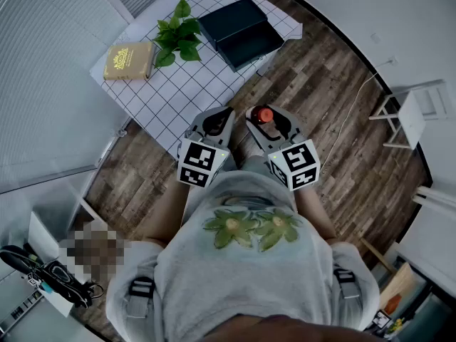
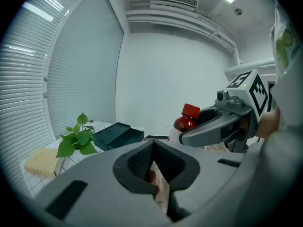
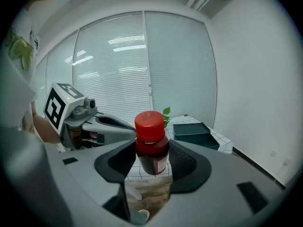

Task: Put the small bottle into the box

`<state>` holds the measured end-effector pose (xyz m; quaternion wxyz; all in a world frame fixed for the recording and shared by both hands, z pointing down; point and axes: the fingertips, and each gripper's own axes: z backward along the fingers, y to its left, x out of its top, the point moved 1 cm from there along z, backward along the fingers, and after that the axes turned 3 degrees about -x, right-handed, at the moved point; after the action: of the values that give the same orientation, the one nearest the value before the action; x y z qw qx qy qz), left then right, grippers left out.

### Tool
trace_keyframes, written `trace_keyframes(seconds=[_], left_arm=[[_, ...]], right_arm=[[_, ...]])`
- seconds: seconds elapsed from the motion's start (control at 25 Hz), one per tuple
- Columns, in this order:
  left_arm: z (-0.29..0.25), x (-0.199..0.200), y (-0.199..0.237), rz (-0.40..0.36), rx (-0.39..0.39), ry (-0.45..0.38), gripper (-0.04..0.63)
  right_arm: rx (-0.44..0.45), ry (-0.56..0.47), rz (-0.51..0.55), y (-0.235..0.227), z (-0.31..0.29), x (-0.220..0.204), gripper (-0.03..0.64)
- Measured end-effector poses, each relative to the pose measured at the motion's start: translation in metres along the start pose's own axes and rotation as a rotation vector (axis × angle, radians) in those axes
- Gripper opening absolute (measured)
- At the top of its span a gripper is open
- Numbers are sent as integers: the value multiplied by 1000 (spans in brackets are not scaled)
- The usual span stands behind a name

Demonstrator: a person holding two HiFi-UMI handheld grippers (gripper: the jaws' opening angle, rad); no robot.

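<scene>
The right gripper [image 3: 150,161] pinches the one small bottle [image 3: 150,135], near the person; from above only its red cap shows. The left gripper [image 2: 153,148] is closed, holding nothing. Far on the table [image 1: 178,95] sit one dark box [image 1: 241,31], one plant [image 1: 178,35] and one yellow thing [image 1: 128,60], hard to make out

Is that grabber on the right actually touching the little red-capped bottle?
Touching. The right gripper view shows the small bottle held up, pressed on both sides by the pads of the right gripper.
</scene>
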<state>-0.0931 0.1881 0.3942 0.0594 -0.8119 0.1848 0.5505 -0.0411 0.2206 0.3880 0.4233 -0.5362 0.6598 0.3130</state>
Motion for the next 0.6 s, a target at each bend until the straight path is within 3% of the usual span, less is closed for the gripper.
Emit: trace_keyframes(seconds=[0.6], left_arm=[[9,-10,-3,-17,-16,11,7]], right_arm=[[-23,-23,-52,9,7,-9,218]])
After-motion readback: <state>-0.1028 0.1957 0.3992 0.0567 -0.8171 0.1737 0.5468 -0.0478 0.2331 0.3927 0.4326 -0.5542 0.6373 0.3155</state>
